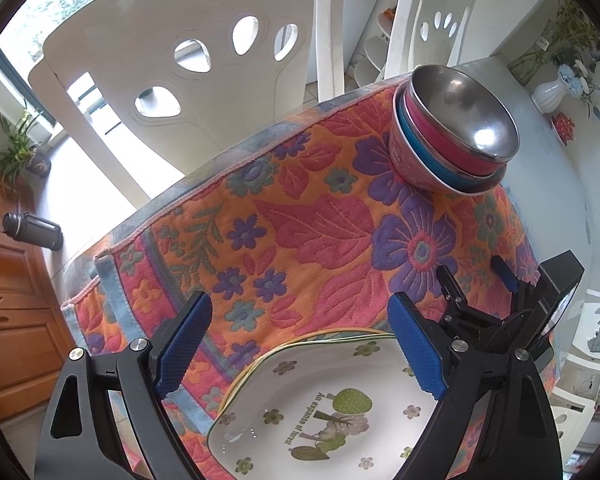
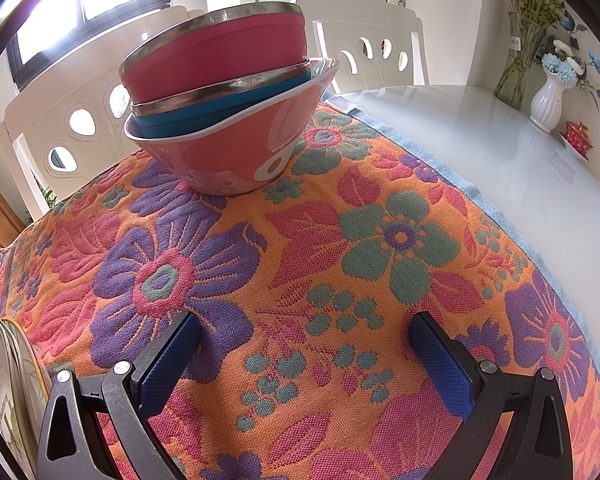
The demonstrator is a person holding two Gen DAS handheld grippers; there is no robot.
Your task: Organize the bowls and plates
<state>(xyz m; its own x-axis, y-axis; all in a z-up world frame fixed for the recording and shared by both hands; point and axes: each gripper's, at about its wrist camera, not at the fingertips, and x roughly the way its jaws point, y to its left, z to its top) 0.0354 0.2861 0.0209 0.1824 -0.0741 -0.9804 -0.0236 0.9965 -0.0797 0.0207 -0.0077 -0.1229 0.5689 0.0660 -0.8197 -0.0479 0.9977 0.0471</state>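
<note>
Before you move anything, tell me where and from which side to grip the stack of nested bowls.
Grip the stack of bowls by the bottom pink patterned bowl, pinching its flared rim where it dips clear of the inner bowls. Coming from the right gripper's side looks best: the low, exposed rim faces it, and nothing lies on the floral cloth between. The inner bowls sit tilted, so lifting by the top one could unseat them.

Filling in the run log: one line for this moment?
left gripper: open above plate stack | right gripper: open, empty, over cloth | bowls: nested
</note>
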